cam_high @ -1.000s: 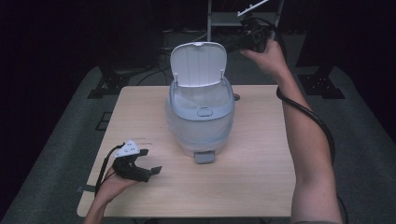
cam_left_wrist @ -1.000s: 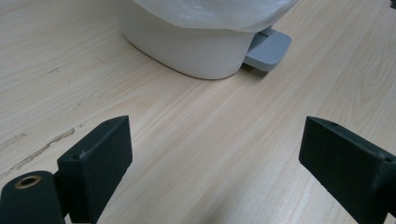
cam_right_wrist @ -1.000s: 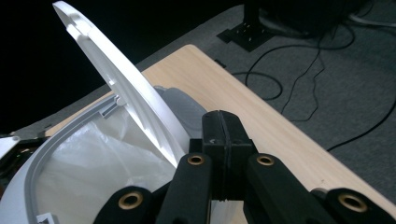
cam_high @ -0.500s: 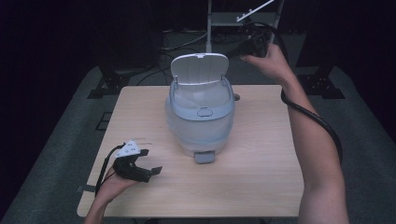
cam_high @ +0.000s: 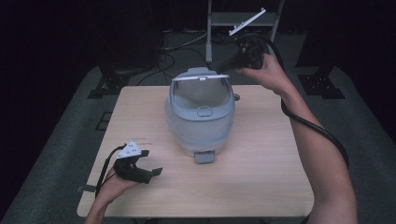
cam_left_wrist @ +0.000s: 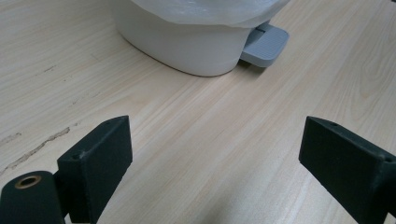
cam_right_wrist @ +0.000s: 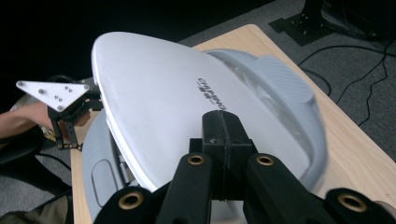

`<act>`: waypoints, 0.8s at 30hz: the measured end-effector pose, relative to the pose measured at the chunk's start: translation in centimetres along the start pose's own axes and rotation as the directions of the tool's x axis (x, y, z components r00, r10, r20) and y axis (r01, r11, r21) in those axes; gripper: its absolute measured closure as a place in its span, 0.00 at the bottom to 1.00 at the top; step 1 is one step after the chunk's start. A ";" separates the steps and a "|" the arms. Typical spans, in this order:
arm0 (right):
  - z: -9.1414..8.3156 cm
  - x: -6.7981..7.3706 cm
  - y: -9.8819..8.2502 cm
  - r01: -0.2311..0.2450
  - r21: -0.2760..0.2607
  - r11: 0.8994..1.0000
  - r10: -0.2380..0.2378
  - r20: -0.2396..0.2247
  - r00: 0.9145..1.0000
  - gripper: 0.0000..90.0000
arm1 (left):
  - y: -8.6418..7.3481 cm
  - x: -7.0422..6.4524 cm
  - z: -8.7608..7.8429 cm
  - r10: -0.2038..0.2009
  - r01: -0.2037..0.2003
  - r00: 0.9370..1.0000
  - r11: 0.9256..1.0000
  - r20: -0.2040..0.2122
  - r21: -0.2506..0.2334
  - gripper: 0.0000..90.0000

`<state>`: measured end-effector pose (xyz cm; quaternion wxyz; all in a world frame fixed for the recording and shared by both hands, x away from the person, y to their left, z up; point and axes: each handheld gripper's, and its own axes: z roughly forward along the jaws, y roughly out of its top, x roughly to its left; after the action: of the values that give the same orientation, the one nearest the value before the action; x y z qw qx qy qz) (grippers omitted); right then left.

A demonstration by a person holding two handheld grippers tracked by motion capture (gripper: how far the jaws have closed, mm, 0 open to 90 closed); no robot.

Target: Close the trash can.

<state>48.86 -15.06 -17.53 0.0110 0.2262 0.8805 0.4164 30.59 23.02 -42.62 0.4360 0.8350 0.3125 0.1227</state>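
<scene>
A pale grey pedal bin (cam_high: pixel 200 121) stands at the middle of the table (cam_high: pixel 261 186), its lid (cam_high: pixel 201 77) half lowered and seen nearly edge-on from above. The lid is a smooth, rigid plastic shell with small dark lettering across its top; it looks light and probably slippery, so a flat push on its upper face seems safer than any attempt to pinch its rim. The body is rounded, with a clear liner tucked inside, an oval latch on the near front and a ribbed grey pedal (cam_left_wrist: pixel 267 43) jutting from its base toward the near edge. The bin seems light enough to slide if shoved sideways, and the pedal offers the other way to work the lid.

The right gripper (cam_right_wrist: pixel 223 128), reached in from the far right, has its jaws pressed together and their tips resting on the lid's top. The left gripper (cam_high: pixel 148 163) lies in the person's hand at the near left of the table, well apart from the bin, its jaws spread wide with nothing between them.
</scene>
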 end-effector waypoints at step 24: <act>3.9 2.8 -2.3 0.065 0.081 0.995 -0.061 -0.053 0.997 0.99 | -0.1 -0.4 0.2 0.008 -0.008 1.000 1.000 0.003 0.016 0.10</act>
<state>46.25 -12.33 -21.31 -0.0073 0.1881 0.9037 0.3847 30.33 22.63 -42.76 0.4294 0.8398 0.3095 0.1210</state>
